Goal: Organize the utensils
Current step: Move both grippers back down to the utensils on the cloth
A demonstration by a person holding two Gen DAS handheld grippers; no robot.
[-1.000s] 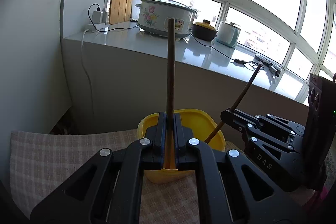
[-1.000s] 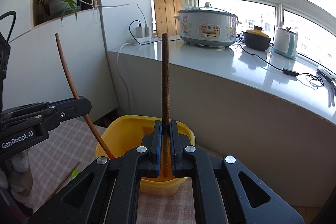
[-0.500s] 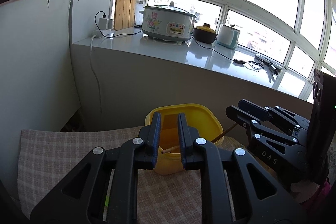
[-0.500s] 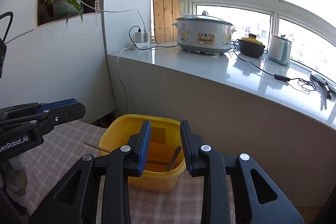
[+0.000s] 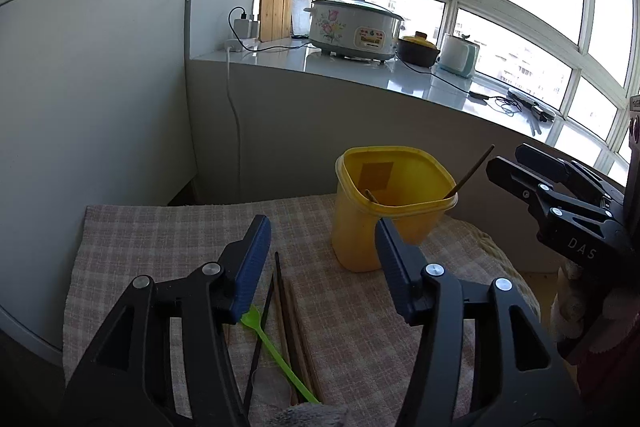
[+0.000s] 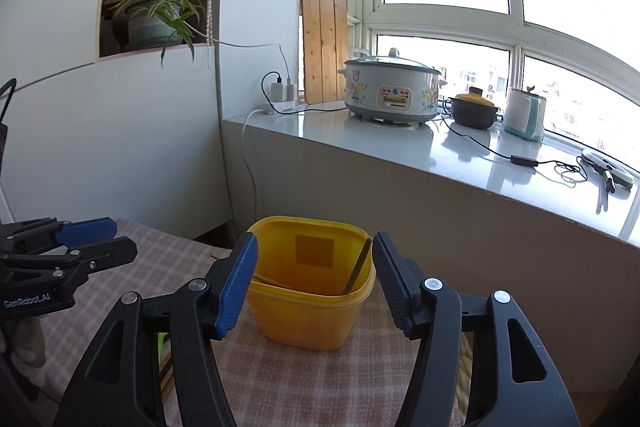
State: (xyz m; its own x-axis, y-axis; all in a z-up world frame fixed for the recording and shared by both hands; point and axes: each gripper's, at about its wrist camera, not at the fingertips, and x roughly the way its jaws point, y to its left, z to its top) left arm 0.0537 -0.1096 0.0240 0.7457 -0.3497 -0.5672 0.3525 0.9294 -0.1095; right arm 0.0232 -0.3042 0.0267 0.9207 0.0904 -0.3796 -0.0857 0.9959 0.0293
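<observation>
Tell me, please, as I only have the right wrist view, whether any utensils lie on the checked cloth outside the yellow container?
Observer: Yes. A green plastic utensil lies on the cloth, just ahead of the left hand-held gripper.
Operator: Is anything beside it?
Observer: Brown chopsticks lie alongside it, with a thin black stick on its other side.
Operator: Is that hand-held gripper holding any of them?
Observer: No. Its jaws have just been opening and grip nothing.
</observation>
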